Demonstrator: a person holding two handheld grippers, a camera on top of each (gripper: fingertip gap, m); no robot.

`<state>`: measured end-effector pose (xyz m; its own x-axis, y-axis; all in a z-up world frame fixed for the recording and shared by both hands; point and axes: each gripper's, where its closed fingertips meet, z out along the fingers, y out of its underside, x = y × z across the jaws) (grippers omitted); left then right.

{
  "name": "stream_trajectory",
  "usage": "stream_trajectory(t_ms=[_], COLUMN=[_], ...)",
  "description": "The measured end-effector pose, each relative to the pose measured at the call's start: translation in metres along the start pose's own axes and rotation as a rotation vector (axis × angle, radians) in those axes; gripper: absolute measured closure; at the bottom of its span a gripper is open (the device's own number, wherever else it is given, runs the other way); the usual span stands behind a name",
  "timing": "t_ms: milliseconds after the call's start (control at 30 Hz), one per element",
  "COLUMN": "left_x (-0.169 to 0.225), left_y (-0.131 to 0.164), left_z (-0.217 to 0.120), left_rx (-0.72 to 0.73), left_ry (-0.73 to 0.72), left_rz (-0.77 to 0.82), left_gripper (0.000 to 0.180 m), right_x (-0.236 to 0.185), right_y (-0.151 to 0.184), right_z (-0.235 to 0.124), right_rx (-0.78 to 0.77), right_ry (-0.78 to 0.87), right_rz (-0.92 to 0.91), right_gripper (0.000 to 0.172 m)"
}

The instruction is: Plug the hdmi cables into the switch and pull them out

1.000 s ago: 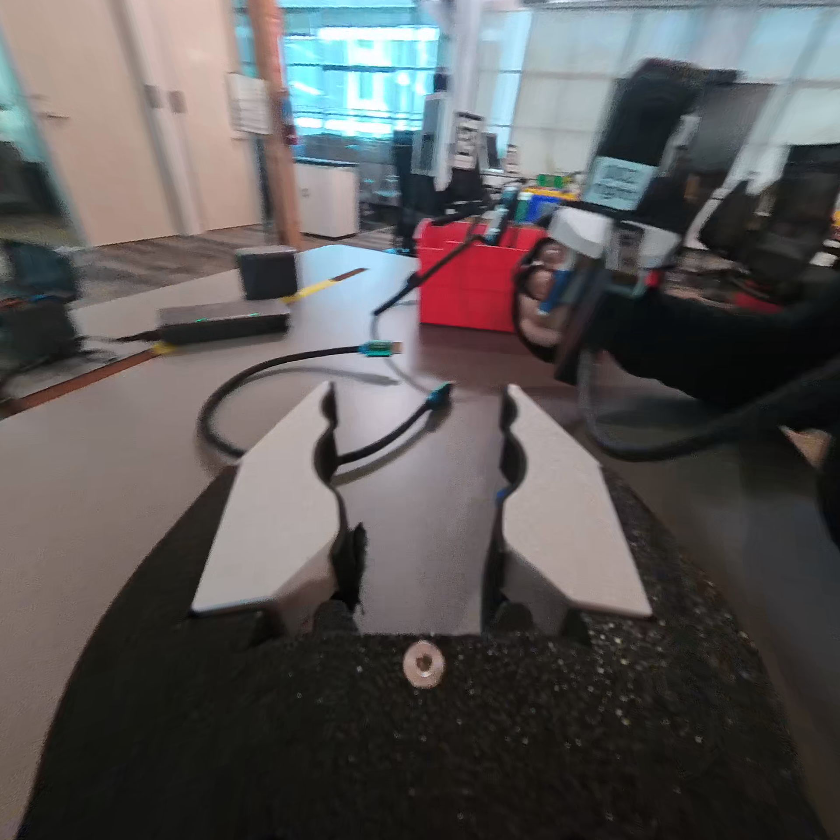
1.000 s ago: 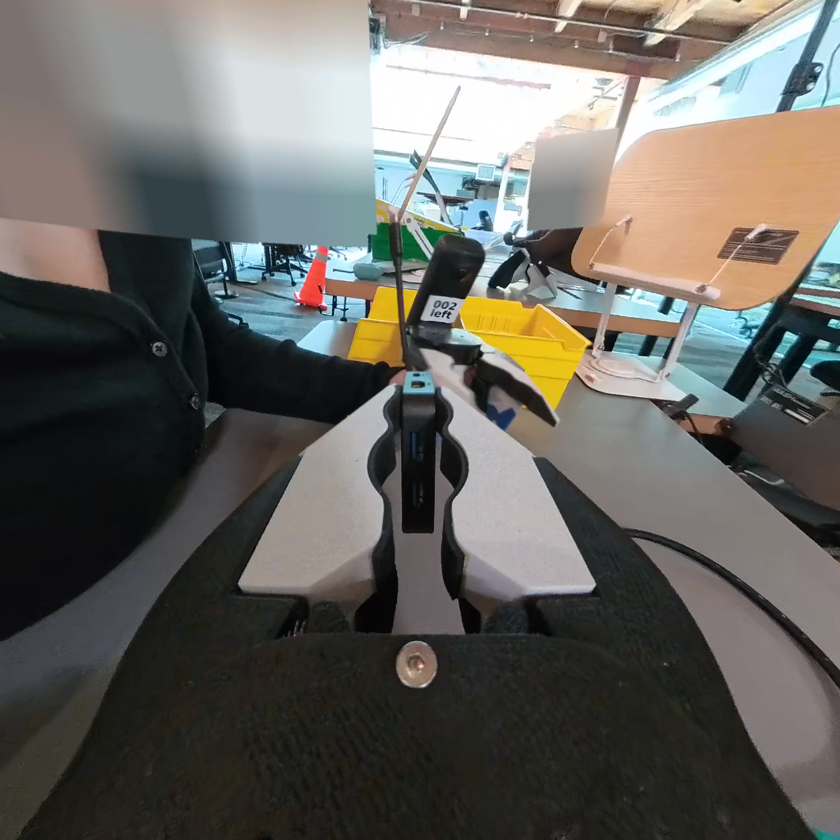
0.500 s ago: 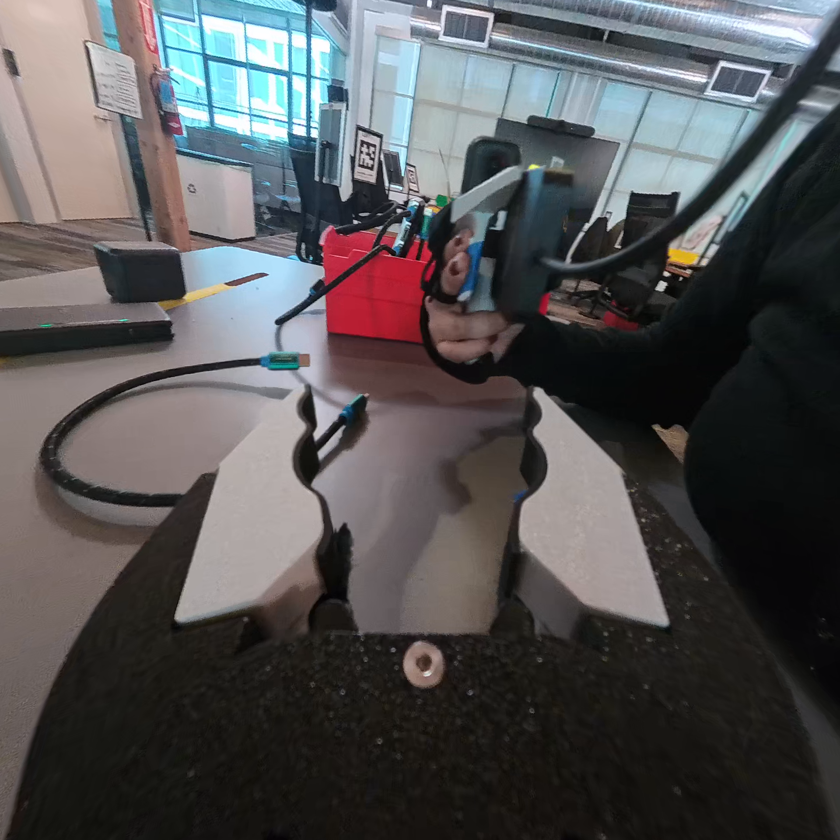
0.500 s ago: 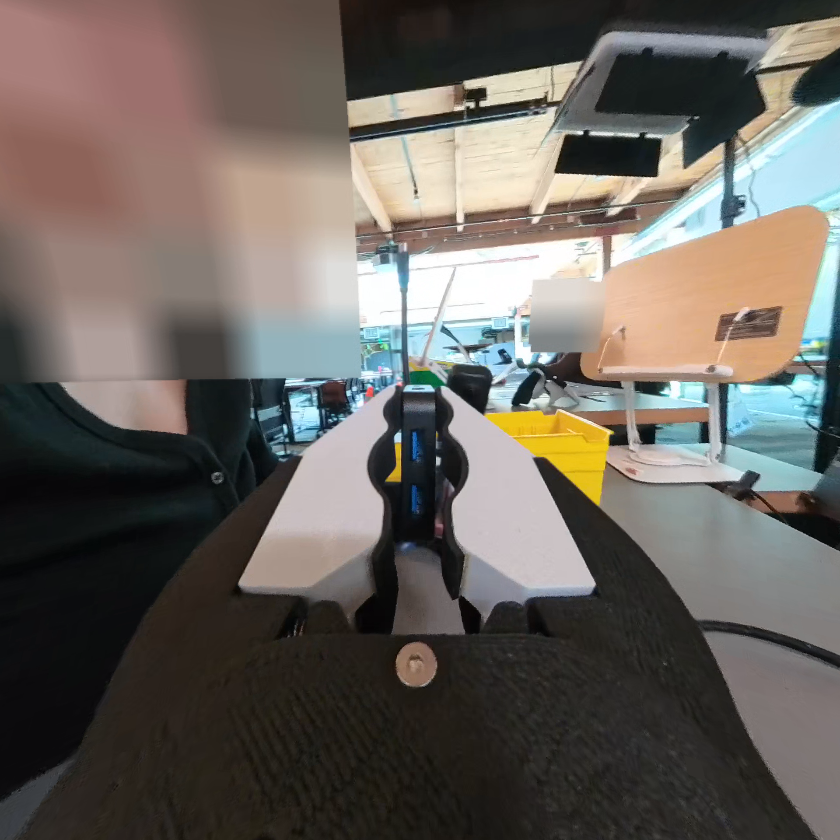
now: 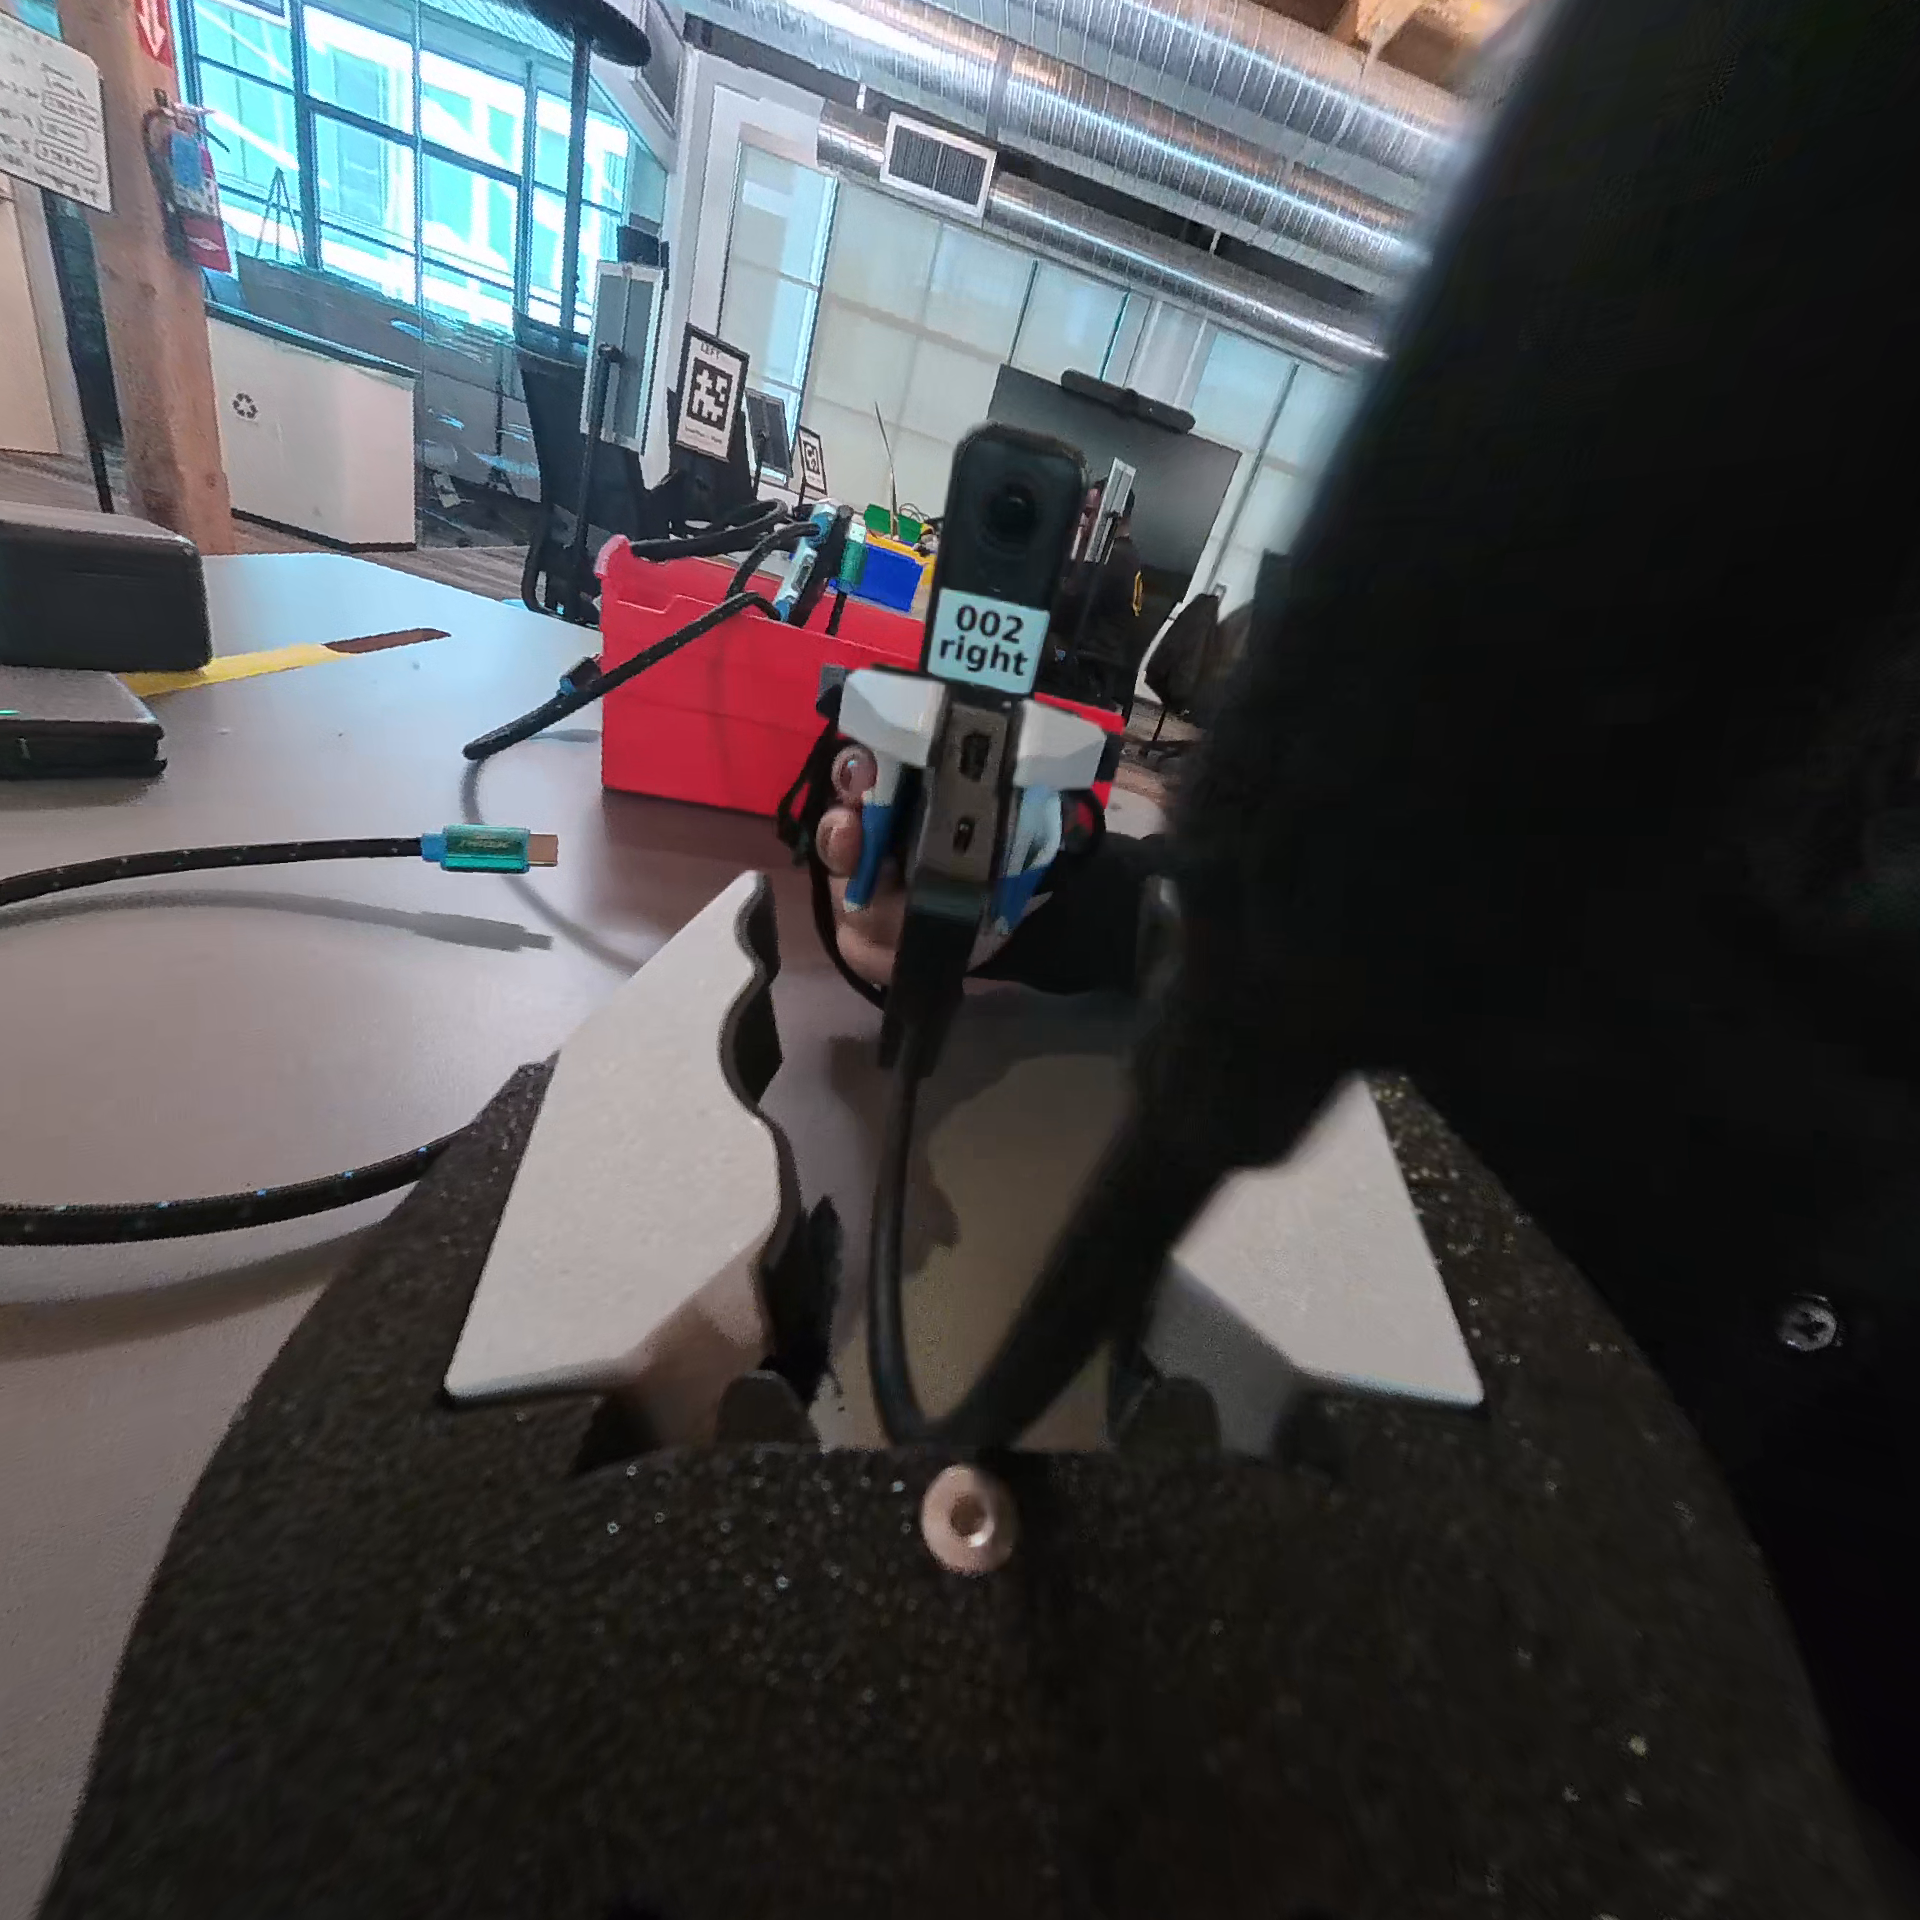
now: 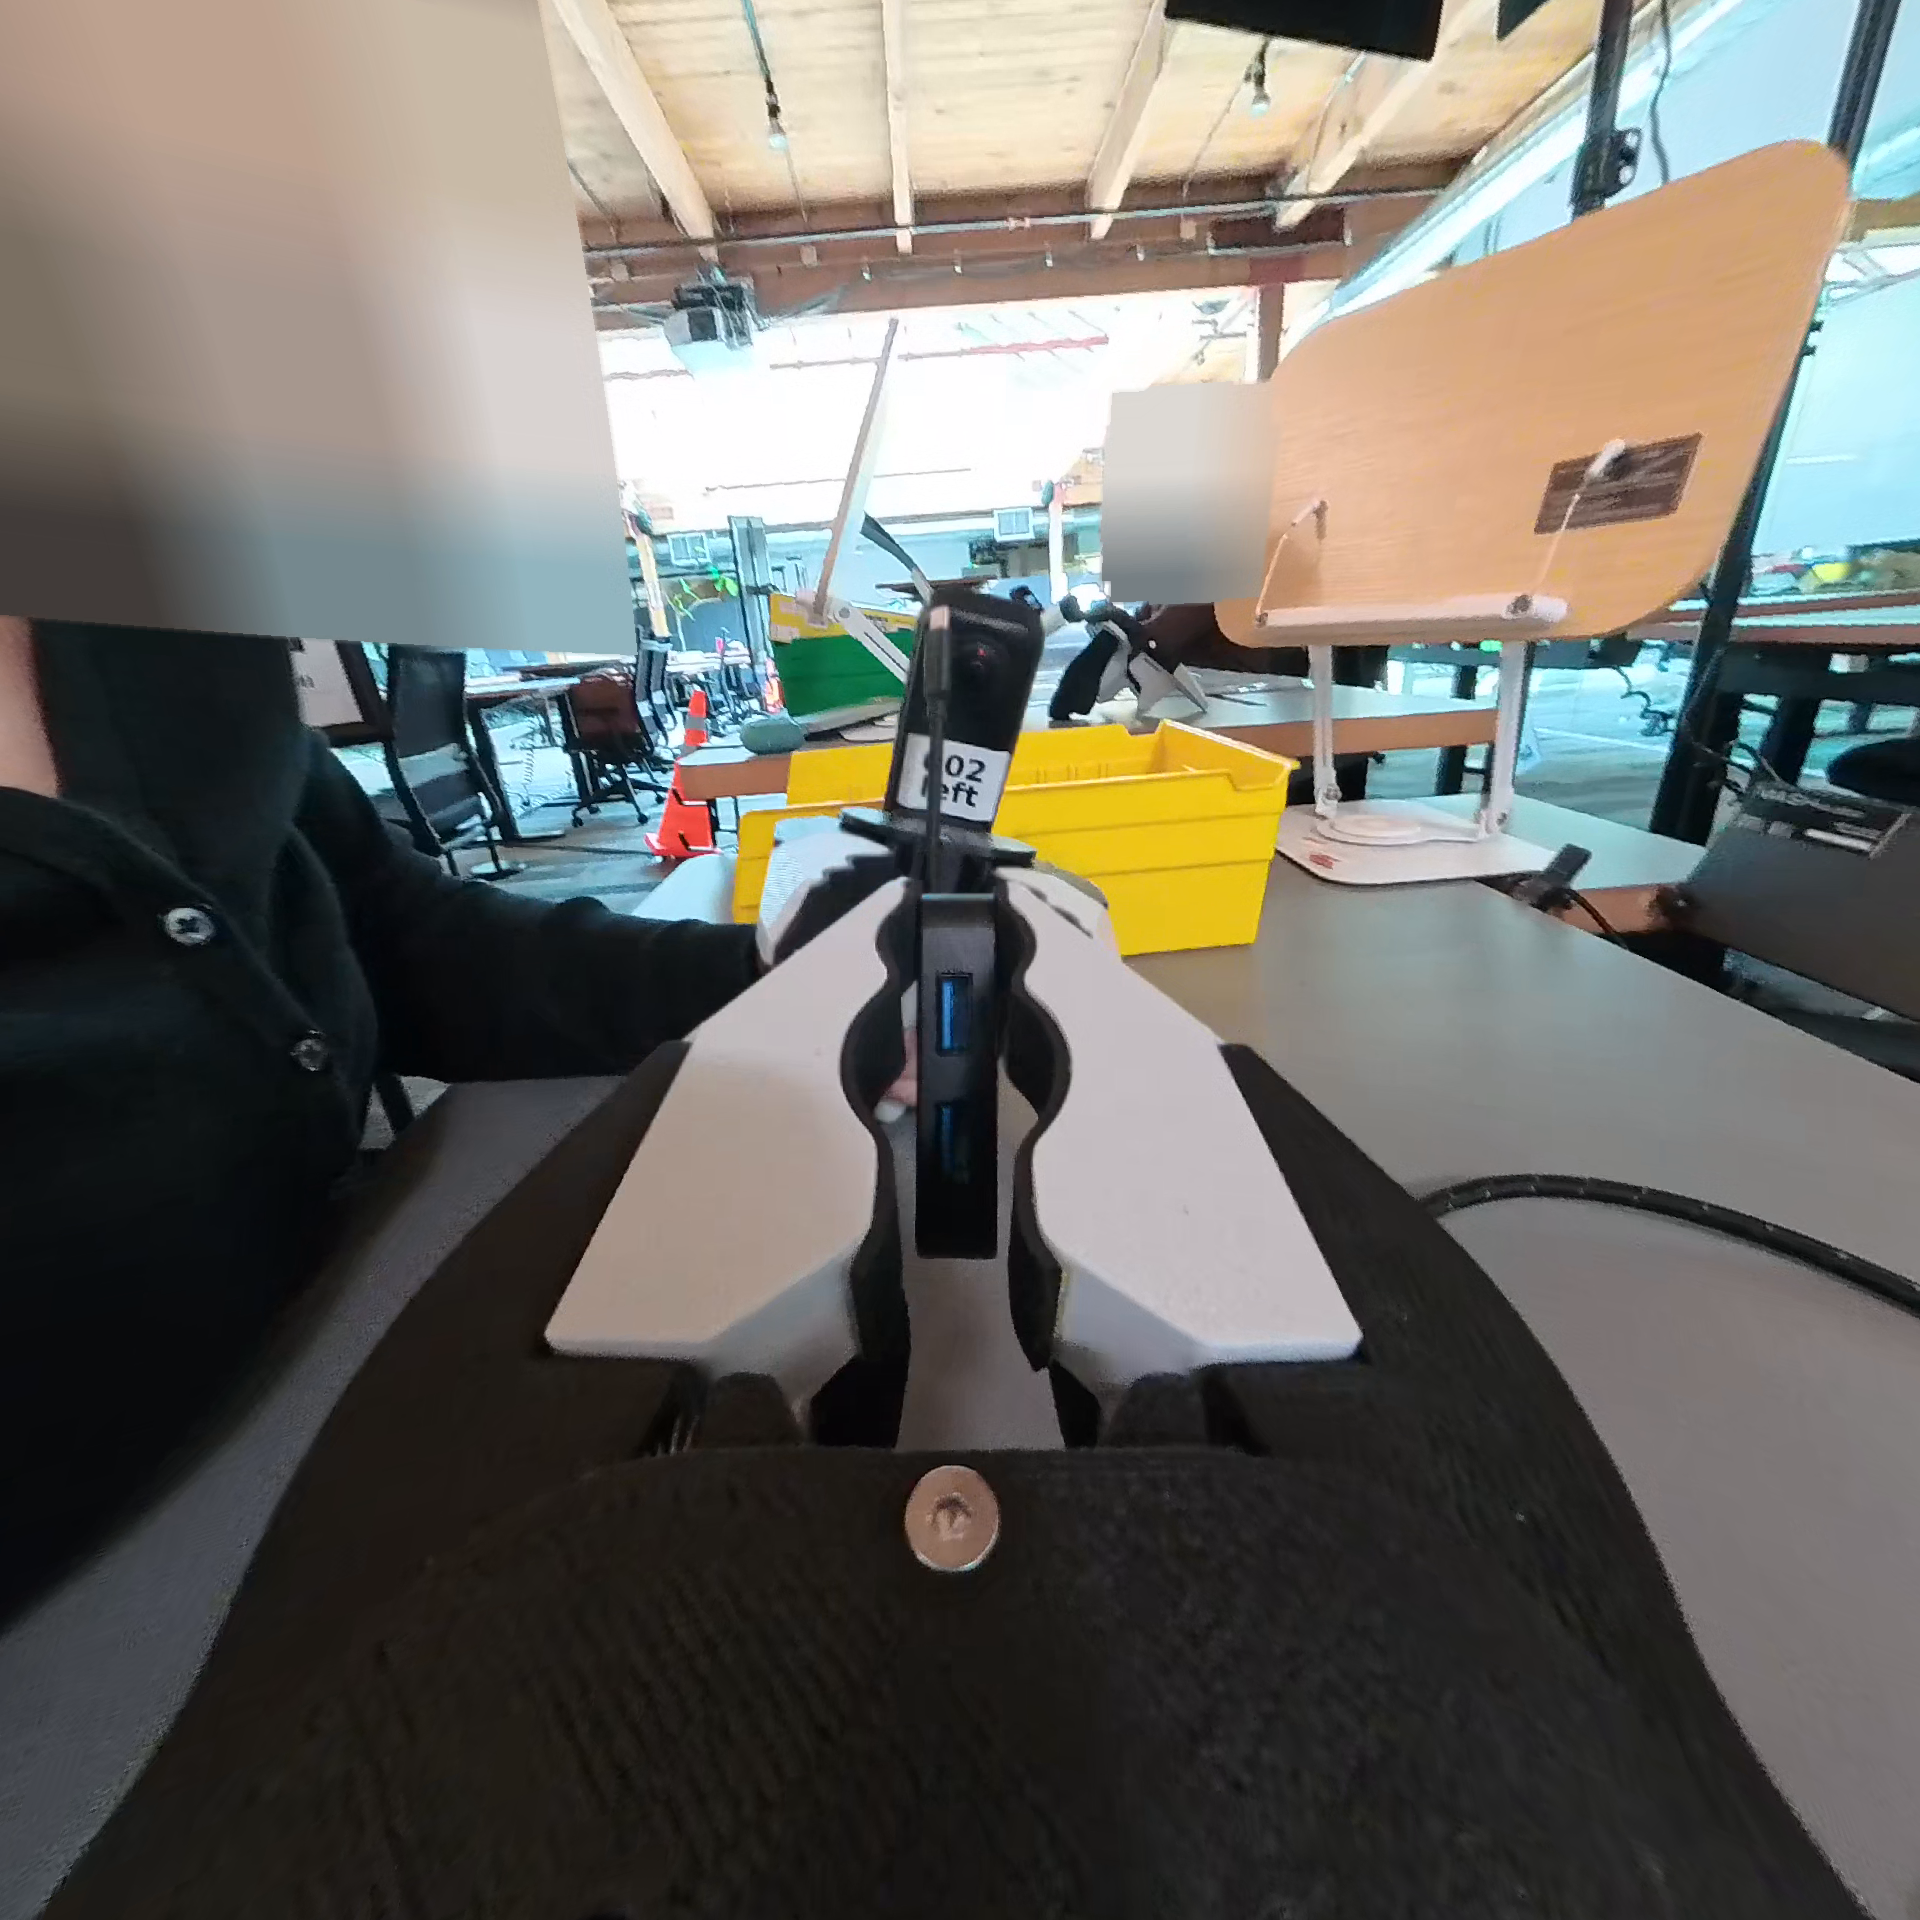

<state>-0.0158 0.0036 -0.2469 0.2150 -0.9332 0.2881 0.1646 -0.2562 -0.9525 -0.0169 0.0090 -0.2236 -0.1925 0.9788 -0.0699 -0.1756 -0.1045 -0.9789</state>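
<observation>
Switch (image 6: 956, 1081) sits clamped edge-up in the right tool (image 6: 954, 935), pads pressing both flat sides, blue ports facing its camera. A second ago both tools were swinging about; now they've squared up and face each other, so the other edge of the switch, with its sockets, looks straight at the left tool (image 5: 997, 977). That one stands wide with nothing between its fingers. It went wider for a moment and has come back in a bit. The switch's own black lead (image 5: 904, 1226) droops down between them, not gripped.

Further out on the desk (image 5: 260, 1039), the teal-headed hdmi plug (image 5: 488, 847) lies loose, well apart from the switch. Beyond it there's a red bin (image 5: 717, 717) with more cables poking out.

My read: nothing's plugged in yet, and the left tool must fetch that plug next.
</observation>
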Motion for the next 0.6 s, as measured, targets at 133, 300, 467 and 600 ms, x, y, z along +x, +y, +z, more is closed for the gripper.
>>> stream_trajectory(t_ms=[133,300,467,600], left_x=[-0.001,0.000,0.001,-0.002], left_y=[-0.002,-0.004,-0.004,-0.001], left_z=[-0.002,-0.003,-0.004,-0.003], left_rx=[0.016,0.033,0.031,0.011], left_ry=[-0.003,0.018,0.019,0.009], left_rz=[-0.010,-0.024,-0.016,-0.031], left_gripper=[0.128,0.152,0.160,0.167], right_x=[0.002,0.001,-0.003,-0.005], right_y=[0.008,0.018,0.028,0.030], right_z=[0.003,0.007,0.009,0.007], right_rx=[-0.028,-0.083,-0.147,-0.168], right_ry=[0.013,0.016,0.001,-0.014], right_rz=[0.009,-0.007,-0.033,-0.035], right_gripper=[0.161,0.161,0.161,0.161])
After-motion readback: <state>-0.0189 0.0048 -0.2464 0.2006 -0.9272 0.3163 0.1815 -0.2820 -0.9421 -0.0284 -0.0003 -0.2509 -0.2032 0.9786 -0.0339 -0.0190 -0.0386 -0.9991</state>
